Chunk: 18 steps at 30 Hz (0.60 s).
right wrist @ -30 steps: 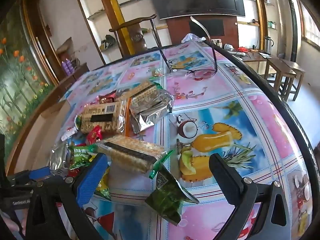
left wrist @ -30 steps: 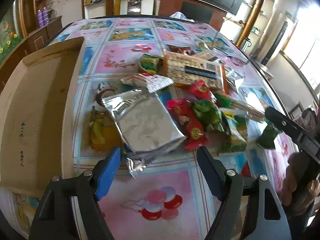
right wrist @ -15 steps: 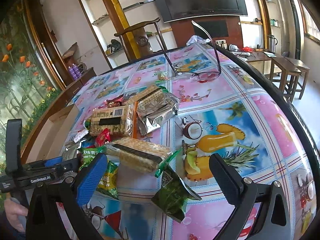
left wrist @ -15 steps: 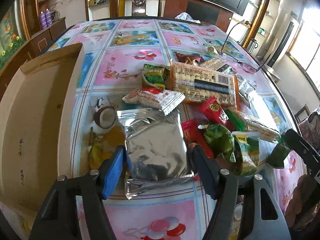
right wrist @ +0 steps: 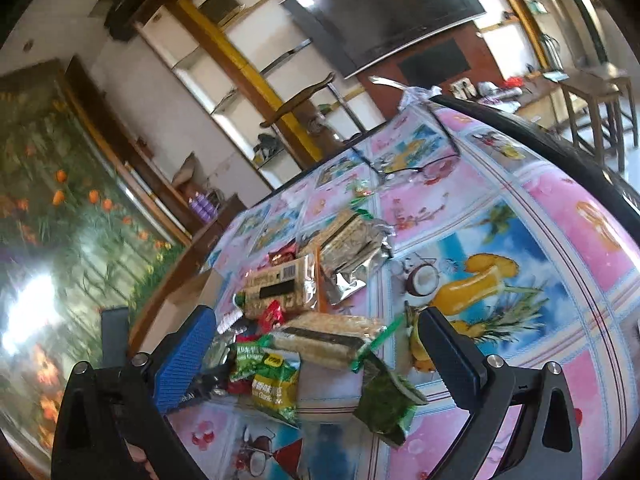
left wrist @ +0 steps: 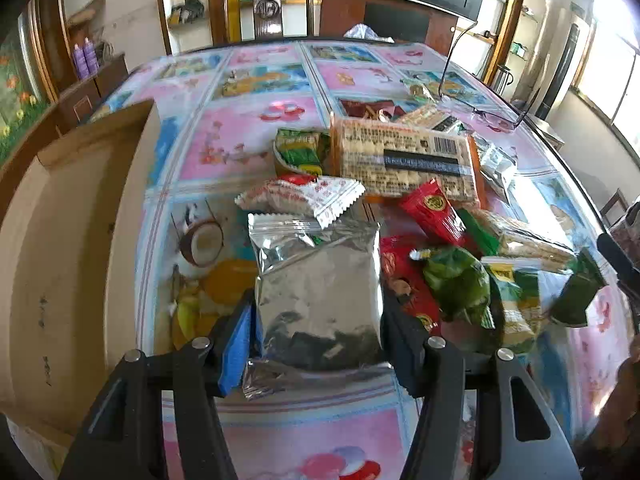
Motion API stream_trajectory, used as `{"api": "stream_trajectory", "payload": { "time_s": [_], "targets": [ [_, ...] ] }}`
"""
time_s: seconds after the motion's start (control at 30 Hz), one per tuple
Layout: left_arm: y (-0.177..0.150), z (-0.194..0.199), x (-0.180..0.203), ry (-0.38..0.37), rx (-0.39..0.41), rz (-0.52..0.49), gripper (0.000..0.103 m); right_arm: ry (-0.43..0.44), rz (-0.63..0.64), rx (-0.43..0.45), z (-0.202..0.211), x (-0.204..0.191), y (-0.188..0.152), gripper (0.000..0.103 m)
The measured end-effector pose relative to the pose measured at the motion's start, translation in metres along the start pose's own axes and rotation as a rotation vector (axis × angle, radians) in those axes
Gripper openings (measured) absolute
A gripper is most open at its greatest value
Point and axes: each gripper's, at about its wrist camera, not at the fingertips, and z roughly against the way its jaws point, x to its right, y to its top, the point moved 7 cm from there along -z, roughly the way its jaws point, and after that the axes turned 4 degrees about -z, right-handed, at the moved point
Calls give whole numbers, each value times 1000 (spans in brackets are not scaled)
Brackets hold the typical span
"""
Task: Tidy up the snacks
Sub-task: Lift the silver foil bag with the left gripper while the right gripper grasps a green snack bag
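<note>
A heap of snack packets lies on the flowered tablecloth. My left gripper (left wrist: 318, 332) has its fingers on both sides of a silver foil packet (left wrist: 320, 280) and presses its edges. Behind it lie a white-and-red packet (left wrist: 304, 196), a large cracker pack (left wrist: 404, 160), red packets (left wrist: 432, 212) and green packets (left wrist: 456, 284). My right gripper (right wrist: 316, 352) is open and tilted above the heap, over a long cracker pack (right wrist: 328, 340) and a dark green packet (right wrist: 384, 404).
An open cardboard box (left wrist: 60, 240) sits at the left of the table. A pair of glasses (left wrist: 492, 116) lies at the far right. A wooden chair (left wrist: 272, 4) stands behind the table. The table edge (right wrist: 560, 152) curves along the right.
My left gripper moved forward and closed in on the silver foil packet. My right gripper rose and tilted, so its view swung up to the left.
</note>
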Motion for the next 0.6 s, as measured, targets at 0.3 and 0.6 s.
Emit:
{"api": "stream_trajectory", "payload": {
  "time_s": [0.3, 0.6],
  "targets": [
    [-1, 2, 1, 16, 21, -18, 58, -178, 9, -179, -8, 33, -17, 72],
    [-1, 4, 0, 24, 23, -29, 58, -279, 162, -240, -26, 19, -39, 34]
  ]
}}
